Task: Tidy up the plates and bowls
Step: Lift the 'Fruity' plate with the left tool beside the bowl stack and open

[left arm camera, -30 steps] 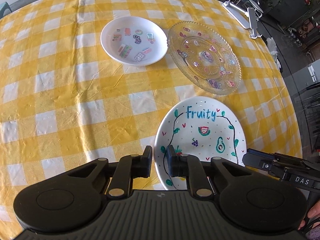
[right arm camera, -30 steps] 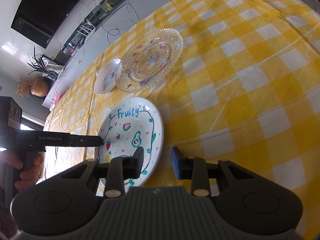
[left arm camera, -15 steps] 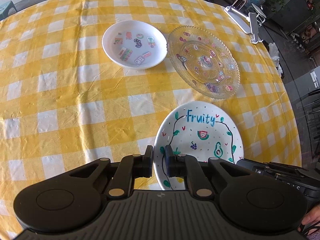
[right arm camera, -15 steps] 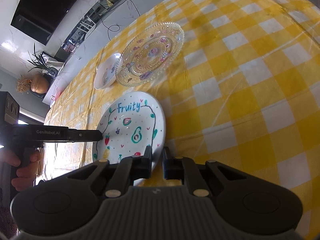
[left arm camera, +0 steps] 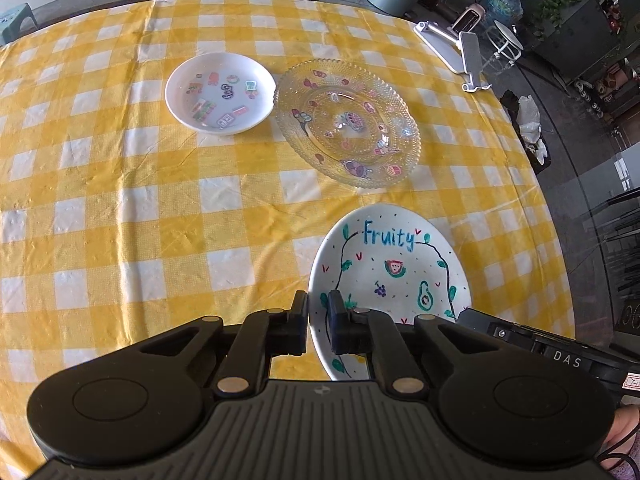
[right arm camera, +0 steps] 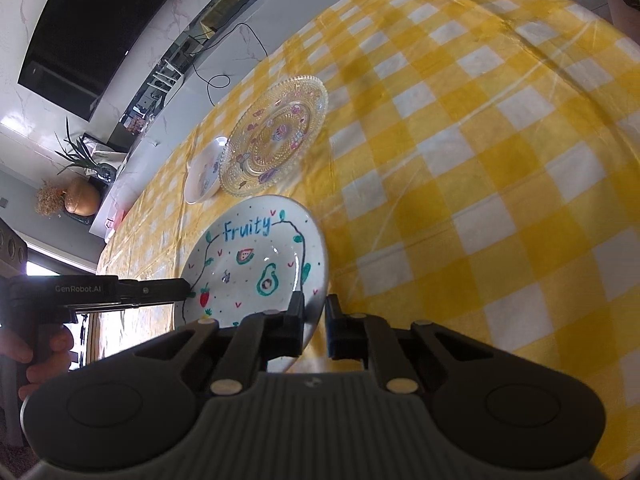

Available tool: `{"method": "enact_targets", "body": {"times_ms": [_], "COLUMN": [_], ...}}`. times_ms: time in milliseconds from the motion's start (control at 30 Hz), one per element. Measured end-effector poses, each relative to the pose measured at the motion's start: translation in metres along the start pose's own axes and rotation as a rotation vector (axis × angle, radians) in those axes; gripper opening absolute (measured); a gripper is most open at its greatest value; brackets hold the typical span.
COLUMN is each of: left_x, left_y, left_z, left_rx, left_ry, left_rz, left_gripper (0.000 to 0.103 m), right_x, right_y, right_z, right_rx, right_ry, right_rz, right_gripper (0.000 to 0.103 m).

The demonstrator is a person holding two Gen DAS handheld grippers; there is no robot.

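Note:
A white plate (left arm camera: 396,268) painted with "Fruity" and fruit drawings is at the near right of the yellow checked table. My left gripper (left arm camera: 318,304) is shut on its left rim. In the right wrist view, my right gripper (right arm camera: 314,308) is shut on the right rim of the same plate (right arm camera: 252,256), and the left gripper (right arm camera: 184,288) reaches in from the left. Beyond it lie a clear glass plate (left arm camera: 348,124) with stickers and a small white bowl (left arm camera: 221,92) with stickers, side by side. The plate looks slightly tilted, its right edge raised off the cloth.
A white folding stand (left arm camera: 452,48) lies at the table's far right corner. The table's right edge (left arm camera: 536,184) drops to a dark floor with shelves. A hand (right arm camera: 36,356) holds the left gripper's handle. Bare cloth stretches to the left.
The right jaws closed onto the Fruity plate's rim, and the left jaws tightened on the other side. Both wrist views pulled back and up a little from the table.

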State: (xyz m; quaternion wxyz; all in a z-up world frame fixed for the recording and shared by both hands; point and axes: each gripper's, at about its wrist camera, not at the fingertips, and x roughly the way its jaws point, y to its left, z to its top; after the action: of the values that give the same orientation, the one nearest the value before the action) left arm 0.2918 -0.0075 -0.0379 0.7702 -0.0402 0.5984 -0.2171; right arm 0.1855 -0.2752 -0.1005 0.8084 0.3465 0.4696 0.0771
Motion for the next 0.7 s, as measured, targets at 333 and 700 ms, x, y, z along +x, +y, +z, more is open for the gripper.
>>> {"method": "enact_targets", "body": {"times_ms": [333, 700], "left_x": [-0.013, -0.002], "left_y": [-0.044, -0.067], "left_z": [-0.051, -0.095], "left_rx": [-0.063, -0.132], "left_ry": [-0.056, -0.114], "left_rz": [-0.028, 0.035], "left_gripper": [0.009, 0.009], "right_x": [-0.040, -0.050], "right_y": [-0.030, -0.045], "right_z": [-0.005, -0.018], "right_rx": [0.057, 0.035], "right_ry": [-0.037, -0.015], "right_rz": [-0.024, -0.074], "right_gripper": [0.008, 0.008]}}
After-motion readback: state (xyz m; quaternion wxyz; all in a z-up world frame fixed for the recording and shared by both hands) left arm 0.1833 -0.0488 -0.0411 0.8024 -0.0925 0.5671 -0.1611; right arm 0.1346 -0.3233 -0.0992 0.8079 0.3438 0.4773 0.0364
